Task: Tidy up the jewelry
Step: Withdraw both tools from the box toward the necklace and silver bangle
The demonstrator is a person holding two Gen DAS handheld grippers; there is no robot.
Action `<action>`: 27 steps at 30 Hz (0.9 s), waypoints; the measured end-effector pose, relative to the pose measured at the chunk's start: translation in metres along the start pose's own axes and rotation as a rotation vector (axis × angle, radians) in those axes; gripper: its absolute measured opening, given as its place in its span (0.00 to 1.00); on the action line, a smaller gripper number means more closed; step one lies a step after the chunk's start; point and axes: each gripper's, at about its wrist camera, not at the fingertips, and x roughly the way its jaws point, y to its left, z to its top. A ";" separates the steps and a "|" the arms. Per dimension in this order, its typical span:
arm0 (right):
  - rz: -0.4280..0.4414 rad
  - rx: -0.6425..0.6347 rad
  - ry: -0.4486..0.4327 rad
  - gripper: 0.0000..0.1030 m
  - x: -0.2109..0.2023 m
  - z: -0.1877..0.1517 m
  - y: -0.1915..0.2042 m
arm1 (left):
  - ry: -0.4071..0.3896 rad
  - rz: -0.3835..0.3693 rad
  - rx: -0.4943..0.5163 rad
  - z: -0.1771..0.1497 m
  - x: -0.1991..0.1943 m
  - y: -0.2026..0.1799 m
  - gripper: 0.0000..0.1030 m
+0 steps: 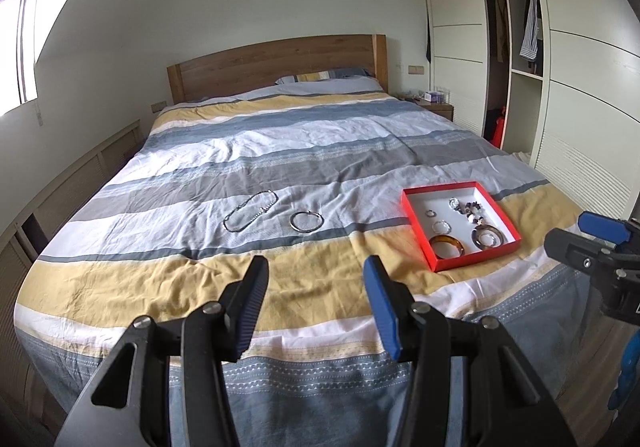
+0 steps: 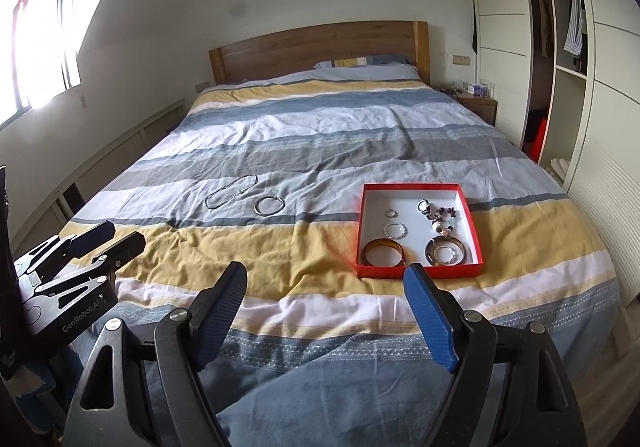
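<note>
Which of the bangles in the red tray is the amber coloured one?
The amber bangle at the red tray's near-left corner; the others are silver or dark.

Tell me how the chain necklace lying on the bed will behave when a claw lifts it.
The chain necklace lies in a loose, bent loop on the bedcover, so it is probably floppy and would droop from wherever it is pinched. Its links look thin, so likely light, and it may slip between wide pads or snag the wrinkled fabric.

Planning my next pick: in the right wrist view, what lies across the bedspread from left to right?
Left gripper → chain necklace → silver bangle → red tray with the sorted jewelry.
</note>
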 end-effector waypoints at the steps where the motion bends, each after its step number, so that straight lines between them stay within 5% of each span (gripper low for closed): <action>1: 0.002 -0.002 -0.004 0.79 -0.001 0.001 0.002 | -0.004 0.005 0.000 0.000 -0.002 0.002 0.46; 14: 0.042 -0.030 -0.018 0.81 -0.005 0.011 0.020 | -0.006 0.041 -0.041 -0.003 -0.008 0.028 0.54; 27: 0.084 -0.057 0.047 0.82 0.035 0.021 0.030 | 0.163 0.089 -0.191 -0.039 0.040 0.112 0.54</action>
